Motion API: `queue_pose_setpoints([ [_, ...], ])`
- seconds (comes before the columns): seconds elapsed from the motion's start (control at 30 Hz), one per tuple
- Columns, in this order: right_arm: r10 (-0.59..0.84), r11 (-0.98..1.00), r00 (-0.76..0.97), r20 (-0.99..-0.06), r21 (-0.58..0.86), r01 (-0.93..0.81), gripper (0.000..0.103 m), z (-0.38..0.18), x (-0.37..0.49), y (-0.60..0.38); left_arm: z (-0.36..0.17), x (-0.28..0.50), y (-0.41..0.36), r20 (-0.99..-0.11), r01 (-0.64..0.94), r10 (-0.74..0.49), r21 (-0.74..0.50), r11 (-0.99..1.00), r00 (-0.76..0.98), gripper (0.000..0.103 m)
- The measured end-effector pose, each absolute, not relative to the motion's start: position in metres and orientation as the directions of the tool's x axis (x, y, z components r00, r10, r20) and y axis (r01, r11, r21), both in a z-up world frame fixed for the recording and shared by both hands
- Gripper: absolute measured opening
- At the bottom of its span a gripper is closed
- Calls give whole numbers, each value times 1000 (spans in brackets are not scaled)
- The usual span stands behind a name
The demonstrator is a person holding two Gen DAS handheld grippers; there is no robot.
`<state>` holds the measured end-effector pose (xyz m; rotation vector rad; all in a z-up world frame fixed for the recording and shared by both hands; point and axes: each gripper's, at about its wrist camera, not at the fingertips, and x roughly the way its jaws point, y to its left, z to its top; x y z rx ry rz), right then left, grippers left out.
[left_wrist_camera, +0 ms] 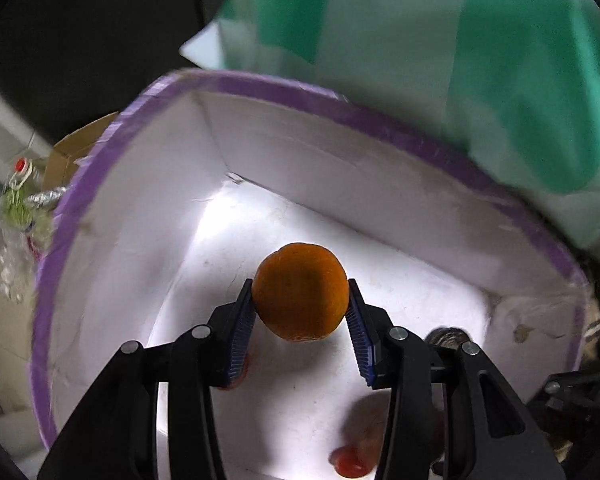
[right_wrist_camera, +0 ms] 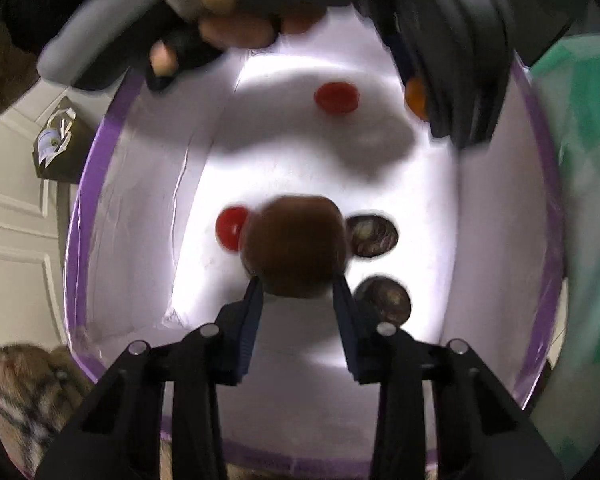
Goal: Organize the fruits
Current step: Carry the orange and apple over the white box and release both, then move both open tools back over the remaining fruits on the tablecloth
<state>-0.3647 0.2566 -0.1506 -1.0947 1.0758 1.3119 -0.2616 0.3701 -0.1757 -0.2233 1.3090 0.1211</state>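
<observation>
My left gripper is shut on an orange and holds it inside a white box with a purple rim. My right gripper is shut on a brown round fruit over the same box. On the box floor lie two red tomatoes and two dark mottled fruits. The left gripper with the orange shows at the far side in the right wrist view. A red tomato lies at the bottom of the left wrist view.
A green and white cloth lies behind the box. A cardboard box and a plastic bag with a red cap sit to the left. A white panelled door and a plaid fabric are left of the box.
</observation>
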Motion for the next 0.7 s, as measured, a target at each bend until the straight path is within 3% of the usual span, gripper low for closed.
queue_pose_setpoints([
  [0.27,113,-11,14,-993,-15,-1000,43,-166,-351,254,-206,-264,372,-981,-217,-38,-80,973,191,42],
  [0.4,169,4,-7,-986,8,-1000,72,-150,-348,245,-204,-271,377,-979,-232,-26,-74,970,203,43],
  [0.57,237,50,18,-971,-6,-999,76,-122,-333,224,-197,-278,375,-979,-235,15,-34,971,202,43],
  [0.6,247,54,25,-969,-12,-998,76,-117,-329,224,-192,-281,375,-977,-245,29,-25,969,213,48],
  [0.7,329,66,45,-943,-25,-998,77,-90,-328,213,-169,-292,372,-956,-275,86,6,961,279,78],
])
